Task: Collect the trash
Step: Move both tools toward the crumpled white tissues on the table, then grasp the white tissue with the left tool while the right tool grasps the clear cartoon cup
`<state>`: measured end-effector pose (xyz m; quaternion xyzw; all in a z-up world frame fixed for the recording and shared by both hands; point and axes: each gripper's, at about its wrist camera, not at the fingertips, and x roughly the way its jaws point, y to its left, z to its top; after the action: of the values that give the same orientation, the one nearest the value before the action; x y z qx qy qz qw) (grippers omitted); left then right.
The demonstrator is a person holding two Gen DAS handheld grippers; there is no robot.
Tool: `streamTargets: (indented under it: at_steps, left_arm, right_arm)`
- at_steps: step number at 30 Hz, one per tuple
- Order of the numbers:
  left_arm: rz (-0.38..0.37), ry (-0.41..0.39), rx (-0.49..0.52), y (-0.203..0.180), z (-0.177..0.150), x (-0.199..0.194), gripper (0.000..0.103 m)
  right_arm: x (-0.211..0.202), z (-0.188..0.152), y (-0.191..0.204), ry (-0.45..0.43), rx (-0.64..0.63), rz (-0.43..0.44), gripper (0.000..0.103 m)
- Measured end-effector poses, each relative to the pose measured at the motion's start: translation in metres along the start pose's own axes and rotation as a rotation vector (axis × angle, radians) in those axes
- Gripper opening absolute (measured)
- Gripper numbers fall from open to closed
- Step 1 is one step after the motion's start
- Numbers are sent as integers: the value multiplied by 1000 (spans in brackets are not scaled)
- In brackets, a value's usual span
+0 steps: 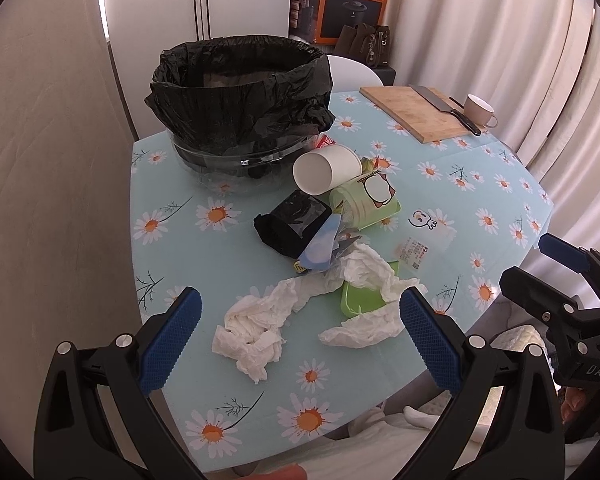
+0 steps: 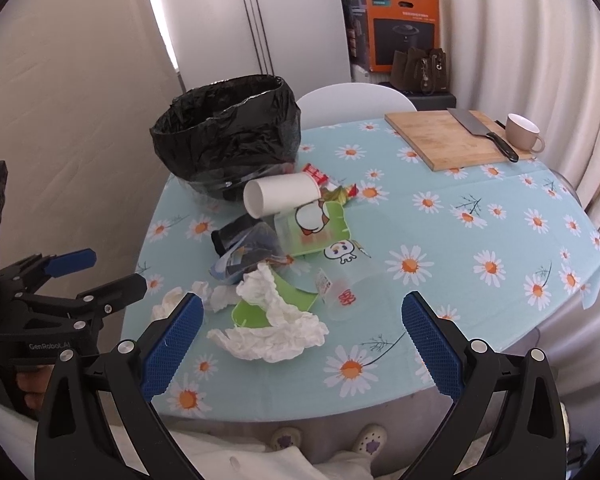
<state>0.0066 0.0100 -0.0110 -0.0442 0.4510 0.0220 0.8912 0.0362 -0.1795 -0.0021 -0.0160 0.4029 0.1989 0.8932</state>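
Hovering side by side above the tissues [image 1: 256,332], left gripper [image 1: 300,340] and right gripper [image 2: 300,344] spread fingers wide, empty

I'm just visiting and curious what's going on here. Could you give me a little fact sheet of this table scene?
Surface: round table with pale blue daisy-print cloth
Bin: clear tub lined with a black plastic bag, at the far left of the table
Trash pile: white paper cup on its side, crumpled white tissues, green plastic packaging, black pouch
Not trash: wooden cutting board with cleaver, beige mug beside it
Left gripper: open, empty
Right gripper: open, empty
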Motion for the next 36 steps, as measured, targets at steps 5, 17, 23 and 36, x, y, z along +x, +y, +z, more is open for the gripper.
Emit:
streamTargets:
  at_steps: [5,17,23,36]
  left_arm:
    - [6,3,-1,2,3,2,97]
    - [-12,107,36,9,0,25,97]
    - [-15,167,42,19,-7,51,97]
    - [-17,243,99,51,-25,105,97]
  right_arm:
    - [6,0,-1,23,-1,24,95]
    - [38,-5,-12,156,-43,13,95]
    - [53,-9,-19,193,-91,-43,95]
    - [77,-11,-19,194,-82,-50,95]
